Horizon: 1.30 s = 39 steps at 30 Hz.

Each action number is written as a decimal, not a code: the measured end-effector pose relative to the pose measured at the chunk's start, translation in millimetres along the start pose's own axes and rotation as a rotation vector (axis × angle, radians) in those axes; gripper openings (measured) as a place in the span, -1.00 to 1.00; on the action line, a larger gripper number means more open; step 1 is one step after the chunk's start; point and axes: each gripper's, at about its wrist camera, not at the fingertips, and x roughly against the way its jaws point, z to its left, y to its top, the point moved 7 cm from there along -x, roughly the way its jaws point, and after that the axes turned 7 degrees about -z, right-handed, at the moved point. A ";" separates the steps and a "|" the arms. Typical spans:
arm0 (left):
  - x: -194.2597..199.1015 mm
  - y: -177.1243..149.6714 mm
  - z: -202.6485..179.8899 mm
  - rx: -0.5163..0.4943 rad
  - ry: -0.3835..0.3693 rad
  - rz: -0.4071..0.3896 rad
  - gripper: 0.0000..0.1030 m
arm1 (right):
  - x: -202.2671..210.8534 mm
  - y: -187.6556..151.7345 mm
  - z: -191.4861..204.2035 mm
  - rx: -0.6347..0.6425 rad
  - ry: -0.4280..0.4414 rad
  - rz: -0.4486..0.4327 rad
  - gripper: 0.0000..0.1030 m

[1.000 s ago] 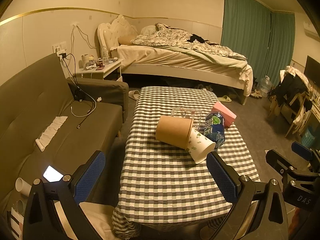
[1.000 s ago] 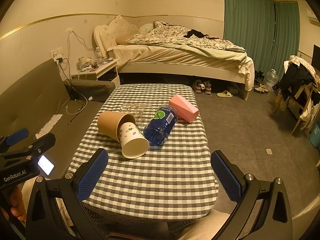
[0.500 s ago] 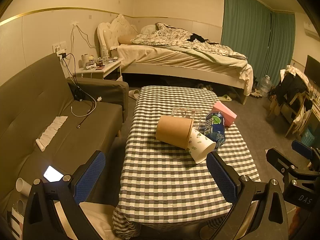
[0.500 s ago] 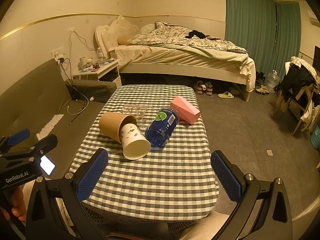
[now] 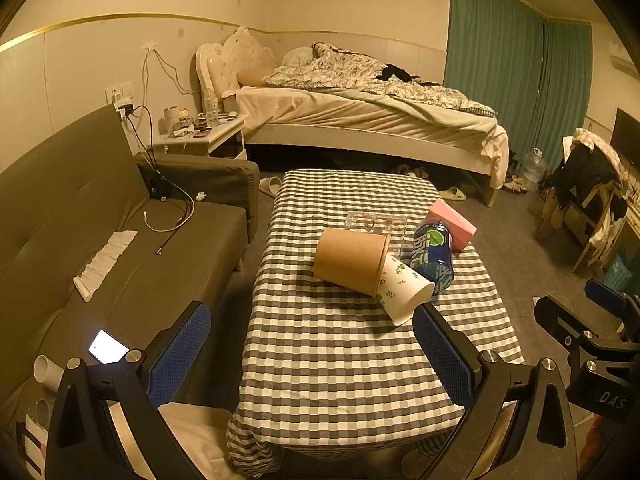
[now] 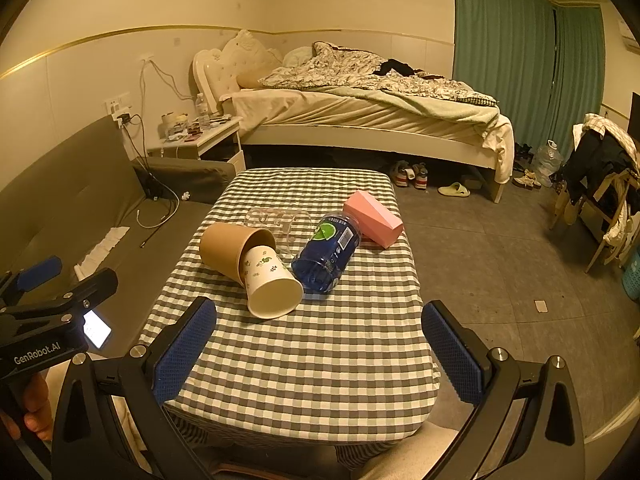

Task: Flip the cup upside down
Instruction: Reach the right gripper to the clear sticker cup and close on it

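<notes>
both grippers, left (image 5: 312, 354) and right (image 6: 320, 350), hang spread wide and empty above the near edge of the bench (image 6: 320, 376). ahead of the right gripper, slightly to its left, the white cup (image 6: 270, 280) lies on its side, its base tucked into the brown cup (image 6: 228, 246) and a blue bottle (image 6: 326, 254) touching its far-right side. a pull on the white cup could likely drag the brown one along or set the bottle rolling; thin paper may crush under a hard squeeze.

Grey-white checked tablecloth (image 6: 304, 360), pink box (image 6: 374, 218)
</notes>
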 end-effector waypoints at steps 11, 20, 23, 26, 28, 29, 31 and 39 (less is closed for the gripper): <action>-4.0 -1.5 2.4 0.010 0.005 0.007 1.00 | -3.0 3.7 3.0 0.013 0.018 -0.002 0.99; -34.1 7.5 9.3 0.032 0.030 0.051 1.00 | -26.3 18.6 4.4 0.044 0.049 0.022 0.99; -50.2 10.0 14.9 0.038 0.046 0.069 1.00 | -42.5 31.8 6.1 0.075 0.066 0.033 0.99; -69.3 12.0 22.6 0.048 0.073 0.092 1.00 | -66.3 53.1 10.2 0.115 0.106 0.043 0.99; -82.2 13.5 29.2 0.055 0.089 0.108 1.00 | -90.6 71.0 14.8 0.164 0.137 0.053 0.99; -88.4 12.9 32.9 0.057 0.099 0.117 1.00 | -102.7 77.9 17.8 0.186 0.149 0.059 0.99; -102.6 11.5 41.3 0.061 0.120 0.136 1.00 | -136.6 92.4 25.1 0.237 0.171 0.090 0.99; -152.7 -3.5 71.4 0.086 0.173 0.211 1.00 | -272.2 75.0 60.4 0.431 0.285 0.386 0.94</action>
